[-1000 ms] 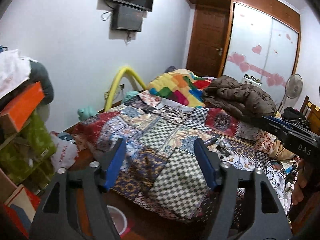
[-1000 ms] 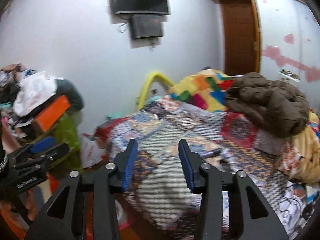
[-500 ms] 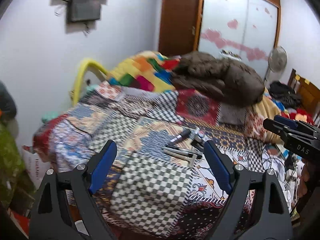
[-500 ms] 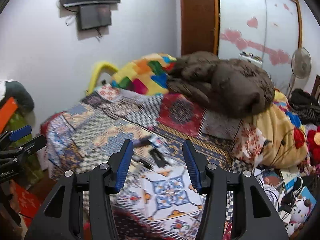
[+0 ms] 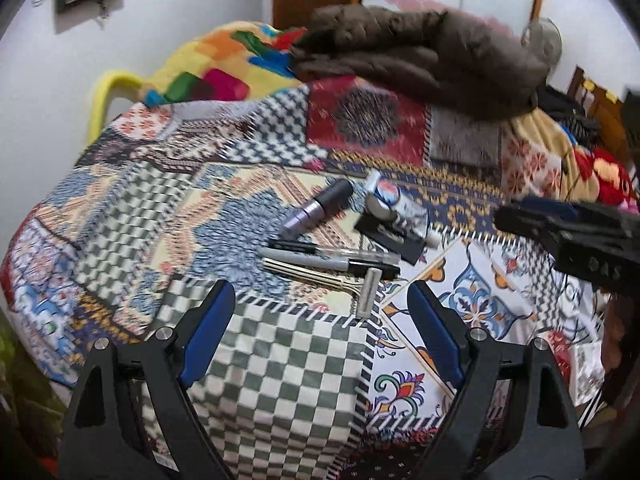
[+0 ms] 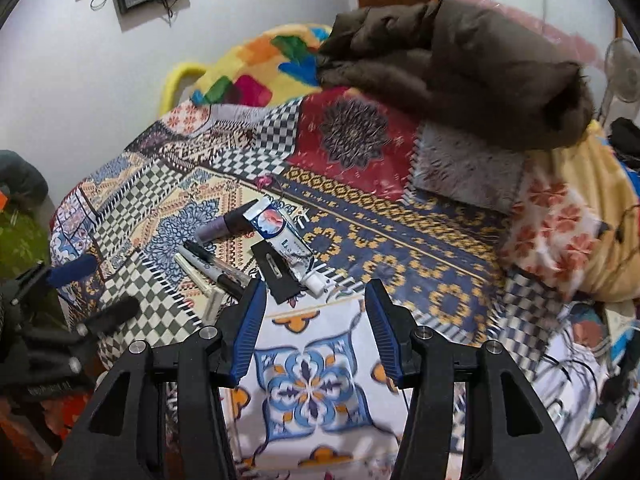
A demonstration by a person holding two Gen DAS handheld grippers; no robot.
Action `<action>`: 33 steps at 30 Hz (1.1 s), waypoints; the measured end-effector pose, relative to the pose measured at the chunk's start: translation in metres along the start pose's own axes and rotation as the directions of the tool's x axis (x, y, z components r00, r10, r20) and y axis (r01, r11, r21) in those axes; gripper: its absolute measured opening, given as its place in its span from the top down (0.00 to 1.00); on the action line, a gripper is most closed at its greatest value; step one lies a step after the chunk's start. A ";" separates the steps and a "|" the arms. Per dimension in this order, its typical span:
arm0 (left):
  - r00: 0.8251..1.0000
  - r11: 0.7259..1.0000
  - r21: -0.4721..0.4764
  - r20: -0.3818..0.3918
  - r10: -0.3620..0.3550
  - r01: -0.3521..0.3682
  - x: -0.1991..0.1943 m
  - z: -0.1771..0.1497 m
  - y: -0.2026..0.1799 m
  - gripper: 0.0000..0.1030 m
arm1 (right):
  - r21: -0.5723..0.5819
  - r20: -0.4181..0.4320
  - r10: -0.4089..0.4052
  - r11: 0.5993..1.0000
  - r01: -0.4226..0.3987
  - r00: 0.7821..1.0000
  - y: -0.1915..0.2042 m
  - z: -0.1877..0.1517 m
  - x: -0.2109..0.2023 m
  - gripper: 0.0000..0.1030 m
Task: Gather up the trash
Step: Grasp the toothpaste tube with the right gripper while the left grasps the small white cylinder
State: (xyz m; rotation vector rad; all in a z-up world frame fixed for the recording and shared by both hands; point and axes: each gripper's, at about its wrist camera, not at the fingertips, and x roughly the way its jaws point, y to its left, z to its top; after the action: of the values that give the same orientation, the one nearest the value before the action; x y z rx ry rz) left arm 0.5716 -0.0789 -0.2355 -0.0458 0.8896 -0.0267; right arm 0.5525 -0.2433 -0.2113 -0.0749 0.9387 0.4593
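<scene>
Small items lie together on the patchwork bedspread (image 5: pixel 272 360): a purple-and-black marker (image 5: pixel 316 210), a toothpaste tube (image 5: pixel 394 204) on a black card (image 5: pixel 390 238), two pens (image 5: pixel 332 258) and a safety razor (image 5: pixel 368 292). My left gripper (image 5: pixel 320 320) hangs just short of the razor, jaws wide open and empty. In the right wrist view the toothpaste tube (image 6: pixel 280 236), black card (image 6: pixel 278 276), pens (image 6: pixel 212 264) and razor (image 6: pixel 214 300) lie just beyond my right gripper (image 6: pixel 316 316), which is partly open and empty. Each gripper shows in the other's view: right gripper (image 5: pixel 512 212), left gripper (image 6: pixel 92 292).
A brown jacket (image 6: pixel 460 60) and a bright patchwork blanket (image 5: pixel 216 68) are heaped at the far end of the bed. A yellow blanket (image 6: pixel 600 208), soft toys (image 5: pixel 604 168) and cables crowd the right side. A fan (image 6: pixel 624 76) and wardrobe doors stand behind.
Both grippers have dropped and come in over the bed, tilting down toward the small items, which now fill the middle of both views. The left jaws stand wider than a second ago.
</scene>
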 end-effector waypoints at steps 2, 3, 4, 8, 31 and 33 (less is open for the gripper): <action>1.000 1.000 0.016 -0.014 -0.006 0.006 0.014 -0.002 -0.004 0.17 | -0.018 -0.023 0.004 1.000 -0.004 1.000 0.000 0.003 0.017 0.54; 1.000 1.000 0.023 -0.022 -0.011 0.012 0.020 -0.003 -0.005 0.19 | -0.027 -0.032 0.000 1.000 -0.001 0.999 0.000 0.004 0.025 0.54; 0.999 0.999 0.035 -0.035 -0.019 0.020 0.028 -0.005 -0.008 0.21 | -0.037 -0.044 -0.006 0.999 0.004 0.999 0.000 0.006 0.032 0.54; 0.997 0.997 0.058 -0.070 -0.036 0.040 0.049 -0.009 -0.010 0.28 | -0.069 -0.099 0.018 0.997 -0.025 0.995 0.005 0.011 0.063 0.54; 0.991 0.996 0.053 -0.112 -0.067 0.073 0.080 -0.010 -0.026 0.88 | -0.018 -0.104 0.040 0.999 -0.042 0.994 0.003 0.005 0.082 0.77; 0.992 0.995 0.063 -0.101 -0.072 0.079 0.072 -0.010 -0.027 0.89 | -0.012 -0.095 0.039 0.999 -0.040 0.995 0.004 0.005 0.077 0.77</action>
State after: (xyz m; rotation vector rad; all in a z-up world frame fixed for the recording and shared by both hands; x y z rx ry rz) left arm 0.6093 -0.1092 -0.2958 -0.0159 0.9845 -0.1301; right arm 0.5934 -0.2121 -0.2683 -0.0912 1.0322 0.5022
